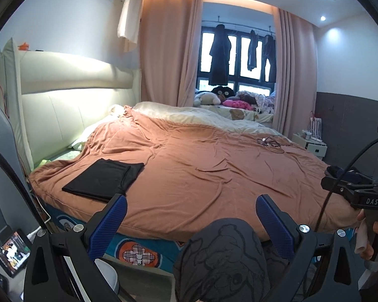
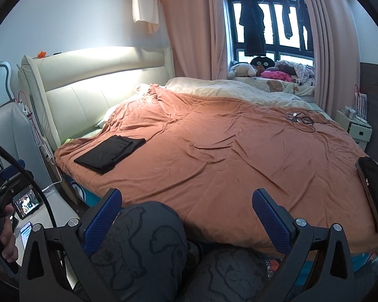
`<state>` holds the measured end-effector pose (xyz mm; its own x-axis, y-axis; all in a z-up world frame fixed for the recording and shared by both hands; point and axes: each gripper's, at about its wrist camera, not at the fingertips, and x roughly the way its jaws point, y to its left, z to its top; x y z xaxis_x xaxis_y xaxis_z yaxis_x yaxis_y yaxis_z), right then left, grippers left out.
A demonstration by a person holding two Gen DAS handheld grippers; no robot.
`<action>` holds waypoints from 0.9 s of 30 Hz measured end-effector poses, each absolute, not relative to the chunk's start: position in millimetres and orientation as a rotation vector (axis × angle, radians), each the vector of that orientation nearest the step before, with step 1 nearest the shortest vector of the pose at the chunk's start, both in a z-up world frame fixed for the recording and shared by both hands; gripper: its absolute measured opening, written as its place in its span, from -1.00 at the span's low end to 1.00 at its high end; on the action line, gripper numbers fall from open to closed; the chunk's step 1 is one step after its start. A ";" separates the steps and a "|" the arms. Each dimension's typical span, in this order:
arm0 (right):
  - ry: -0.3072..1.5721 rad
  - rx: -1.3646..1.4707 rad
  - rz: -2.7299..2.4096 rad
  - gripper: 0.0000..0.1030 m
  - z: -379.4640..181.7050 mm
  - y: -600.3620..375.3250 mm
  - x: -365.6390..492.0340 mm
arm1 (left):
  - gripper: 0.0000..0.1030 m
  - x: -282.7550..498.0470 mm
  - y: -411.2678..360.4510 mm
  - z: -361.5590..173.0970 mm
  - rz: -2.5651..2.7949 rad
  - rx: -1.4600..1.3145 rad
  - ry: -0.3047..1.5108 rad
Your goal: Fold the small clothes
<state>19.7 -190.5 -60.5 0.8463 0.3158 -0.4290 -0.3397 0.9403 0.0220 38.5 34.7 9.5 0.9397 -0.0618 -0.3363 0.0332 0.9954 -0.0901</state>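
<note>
Left gripper (image 1: 191,216) and right gripper (image 2: 186,211): jaws spread wide, nothing held. Folded black garment (image 1: 104,179) seen ahead-left of both, flat on quilt (image 2: 214,156). Risk: quilt pinched along with garment if jaws are driven deep; fold undone.

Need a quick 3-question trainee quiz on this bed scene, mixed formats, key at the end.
1. True or false: the black garment on the orange duvet is already folded flat.
2. Multiple choice: the left gripper holds A) the garment B) a cable C) nothing.
3. Fill in: the tangle of cables lies on the duvet's far side, nearer the ____ than the headboard.

Key: 1 true; 2 C; 3 window. The right gripper is open and empty as well.
</note>
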 end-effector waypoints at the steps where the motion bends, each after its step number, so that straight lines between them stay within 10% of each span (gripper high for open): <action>1: 0.442 -0.056 0.342 1.00 -61.2 -190.9 16.5 | 0.99 34.2 32.7 8.1 -0.050 -0.086 0.342; 27: 0.427 -0.056 0.309 1.00 -68.9 -206.3 -7.5 | 0.99 13.7 20.7 5.9 -0.070 -0.078 0.328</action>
<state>-7.5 -206.3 -68.9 0.8643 0.2826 -0.4160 -0.3061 0.9519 0.0107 13.7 20.7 5.9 0.9443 -0.0810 -0.3190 0.0557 0.9946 -0.0878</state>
